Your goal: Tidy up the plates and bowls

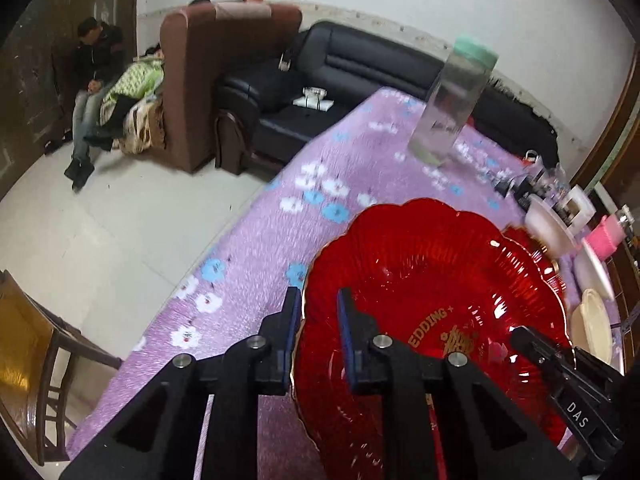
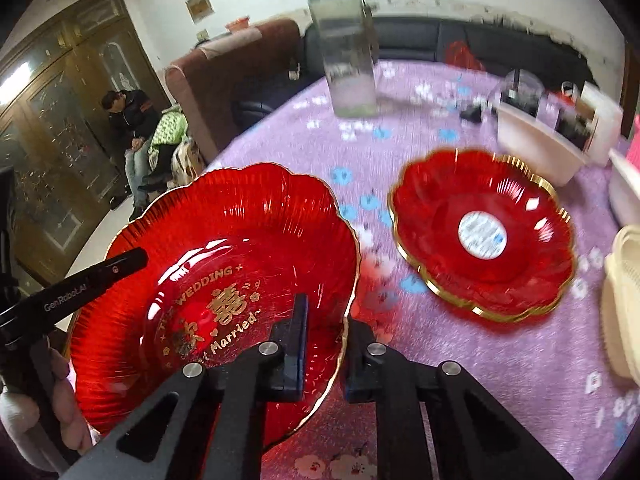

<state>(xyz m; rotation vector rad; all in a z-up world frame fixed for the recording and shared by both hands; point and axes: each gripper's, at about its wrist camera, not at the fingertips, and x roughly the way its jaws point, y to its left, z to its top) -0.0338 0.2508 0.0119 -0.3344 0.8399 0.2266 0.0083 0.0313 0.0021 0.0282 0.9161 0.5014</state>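
Both grippers, left gripper point(image 1: 318, 300) and right gripper point(image 2: 326, 312), clamp opposite rims of the red wedding plate point(image 2: 224, 256); glossy, probably brittle, slippery, so rim holds suit.

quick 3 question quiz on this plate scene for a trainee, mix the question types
1. True or false: both claws are clamped on the rim of the same red plate.
2. What lies in the middle of the smaller red plate? A) a white round sticker B) a spoon C) a cup
3. Fill in: the clear jar has a ____ lid.

Key
1. True: left claw and right claw grip opposite rims of the big red plate.
2. A, on the smaller red plate.
3. Green, on the clear jar.
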